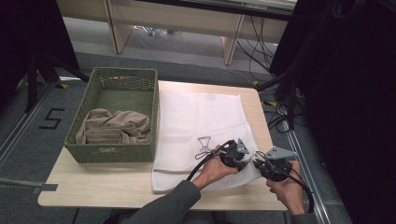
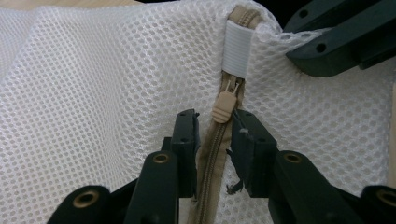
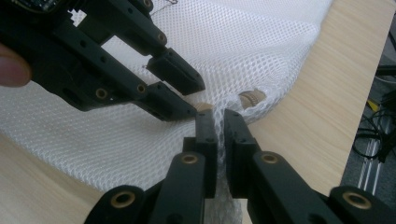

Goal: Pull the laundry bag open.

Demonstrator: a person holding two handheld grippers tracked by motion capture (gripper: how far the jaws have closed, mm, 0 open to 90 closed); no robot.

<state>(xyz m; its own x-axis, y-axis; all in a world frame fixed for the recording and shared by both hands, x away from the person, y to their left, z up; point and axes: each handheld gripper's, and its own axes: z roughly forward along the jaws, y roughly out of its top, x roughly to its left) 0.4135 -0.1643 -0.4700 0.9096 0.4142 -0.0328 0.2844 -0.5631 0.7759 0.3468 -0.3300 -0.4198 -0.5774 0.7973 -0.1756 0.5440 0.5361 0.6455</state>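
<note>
Zipper closed; white mesh laundry bag (image 1: 201, 126) unopened on the counter.
Right gripper (image 3: 215, 122) clenched on the bag's corner; left gripper (image 2: 215, 122) fingers released, straddling the beige zipper pull (image 2: 223, 106).

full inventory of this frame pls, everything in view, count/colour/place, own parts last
mesh laundry bag: 1, white, flat on the table right of the basket
zipper: 1, beige, along the bag's edge at its near right corner
zipper pull: 1, beige, between the left gripper's open jaws
basket: 1, green woven, table's left side
cloth: 1, beige, bunched inside the basket
wire clip: 1, dark, lying on the bag
table: 1, light wood
left gripper: 1, black, jaws either side of the pull
right gripper: 1, black, pinching the bag's mesh at the corner
hands: 2, one holding each gripper
</note>
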